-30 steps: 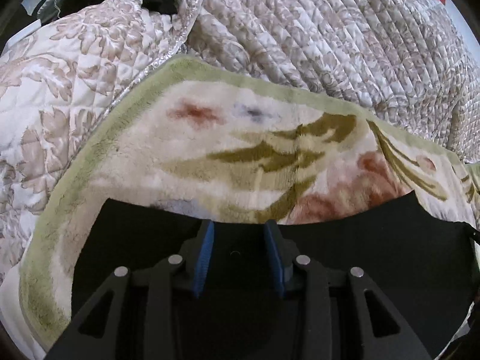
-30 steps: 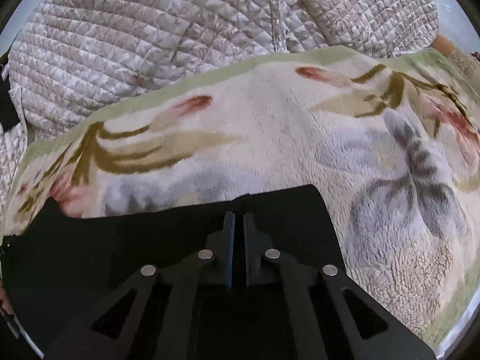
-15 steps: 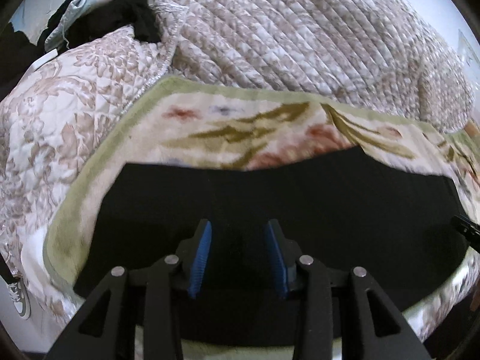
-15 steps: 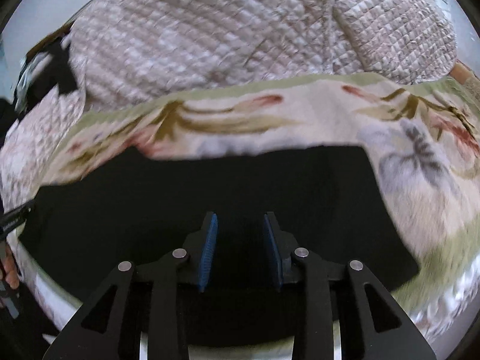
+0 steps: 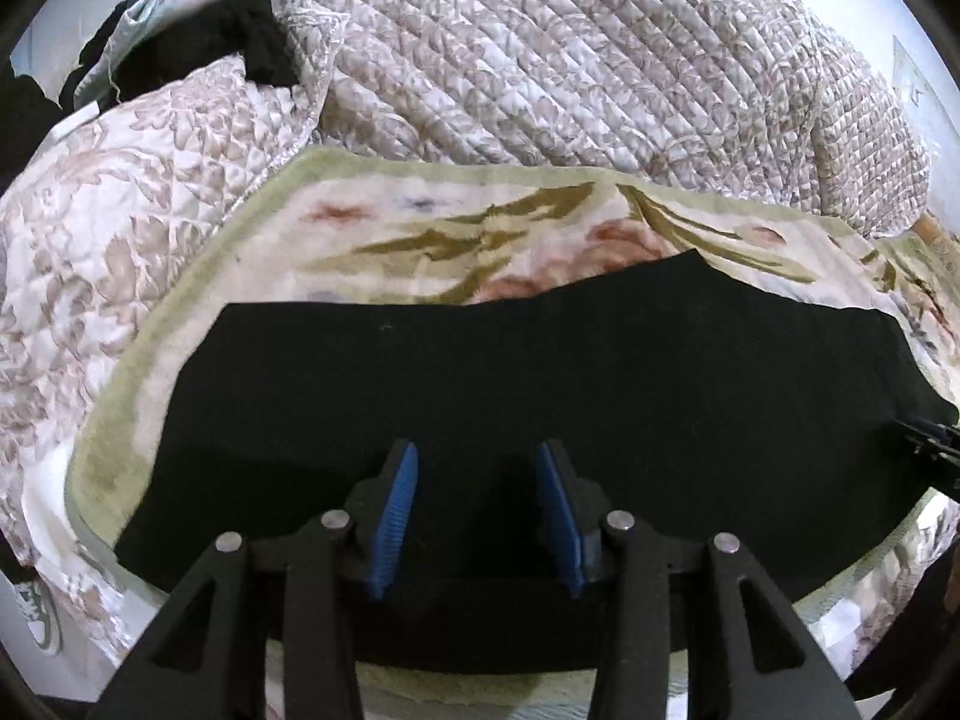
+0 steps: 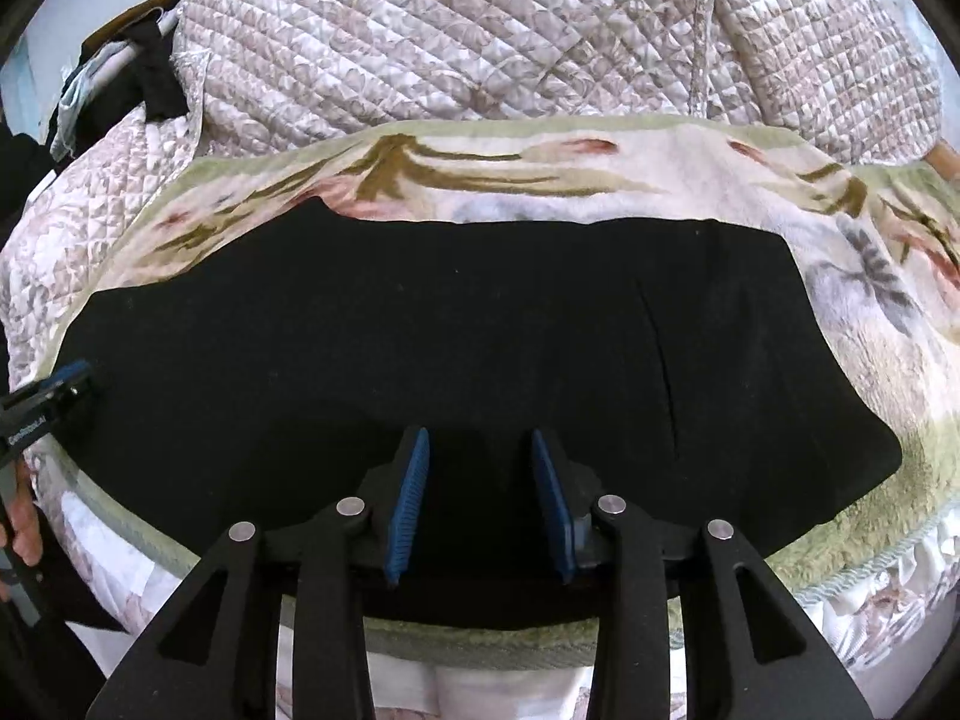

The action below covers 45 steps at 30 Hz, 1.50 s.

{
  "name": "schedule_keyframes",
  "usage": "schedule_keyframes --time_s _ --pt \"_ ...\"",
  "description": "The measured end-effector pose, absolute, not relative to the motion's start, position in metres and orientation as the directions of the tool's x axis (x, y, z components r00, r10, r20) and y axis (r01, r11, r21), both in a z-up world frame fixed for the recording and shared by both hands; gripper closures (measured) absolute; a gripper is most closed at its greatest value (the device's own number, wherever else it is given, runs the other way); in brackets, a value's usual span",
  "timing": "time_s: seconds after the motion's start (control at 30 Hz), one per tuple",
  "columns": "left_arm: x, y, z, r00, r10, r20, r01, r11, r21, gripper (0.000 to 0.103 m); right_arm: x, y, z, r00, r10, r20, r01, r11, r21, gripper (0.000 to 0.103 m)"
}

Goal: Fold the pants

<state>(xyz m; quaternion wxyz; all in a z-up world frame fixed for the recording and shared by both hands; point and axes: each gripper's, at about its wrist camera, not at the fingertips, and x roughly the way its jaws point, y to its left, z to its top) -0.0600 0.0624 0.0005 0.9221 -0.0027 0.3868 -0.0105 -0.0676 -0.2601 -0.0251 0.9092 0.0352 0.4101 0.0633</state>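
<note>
Pants: the black pants point(image 5: 540, 396) lie flat as one long dark band across the flowered fleece blanket point(image 5: 420, 234), along the near side of the bed, with the quilt point(image 5: 570, 60) bunched up behind.
Fold so far: the band has a straight far edge and looks narrow, so I judge the legs are already laid one over the other lengthwise; the black cloth hides its layers, so this is not certain.
Left gripper: the left gripper point(image 5: 477, 516) hangs over the near edge of the pants, blue pads apart and opening, with nothing pinched between them.
Right gripper: the right gripper point(image 6: 480, 504) sits over the near edge further along, jaws also parting and clear of the cloth.
Still to do: the band remains full length; it needs folding end to end, probably once or twice, into a compact stack.
Likely next: each gripper takes an end or corner.
</note>
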Motion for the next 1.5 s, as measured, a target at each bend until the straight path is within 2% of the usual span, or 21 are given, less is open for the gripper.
schedule_keyframes --time_s 0.3,0.4,0.53,0.67,0.73,0.93,1.13,1.3,1.5 --pt "-0.083 0.059 0.010 0.728 -0.057 -0.683 0.036 0.998 -0.045 0.058 -0.079 -0.253 -0.016 0.678 0.142 -0.721 -0.094 0.990 0.107 0.066" --pt "-0.089 0.053 0.004 0.714 -0.087 -0.694 0.065 0.996 -0.058 0.054 -0.082 -0.252 -0.018 0.676 0.149 -0.722 -0.104 0.989 0.107 0.066" --pt "-0.081 0.060 -0.010 0.669 -0.056 -0.741 0.026 0.998 -0.051 0.054 -0.085 -0.278 -0.023 0.677 0.101 -0.729 -0.025 0.993 0.114 0.066" --pt "-0.081 0.062 -0.002 0.686 -0.022 -0.727 0.004 1.000 -0.026 0.053 -0.090 -0.295 -0.015 0.706 0.032 -0.708 0.051 0.994 0.096 0.067" --pt "-0.079 0.063 -0.001 0.687 -0.015 -0.727 -0.006 1.000 -0.027 0.053 -0.089 -0.297 -0.013 0.707 0.074 -0.704 0.045 0.988 0.149 0.067" --pt "-0.073 0.067 0.001 0.692 -0.020 -0.721 -0.006 0.999 -0.034 0.053 -0.080 -0.265 -0.012 0.699 0.139 -0.702 -0.069 0.989 0.127 0.067" --pt "-0.066 0.084 -0.008 0.671 -0.033 -0.740 -0.031 0.997 -0.073 0.053 -0.069 -0.247 -0.018 0.675 0.162 -0.720 -0.108 0.987 0.122 0.067" --pt "-0.066 0.110 -0.001 0.685 -0.016 -0.728 -0.079 0.992 -0.097 0.043 -0.061 -0.238 -0.018 0.666 0.176 -0.725 -0.132 0.984 0.117 0.067" --pt "-0.063 0.171 0.010 0.697 0.102 -0.710 -0.251 0.962 -0.109 0.034 -0.056 -0.224 -0.012 0.678 0.207 -0.706 -0.188 0.976 0.106 0.066"
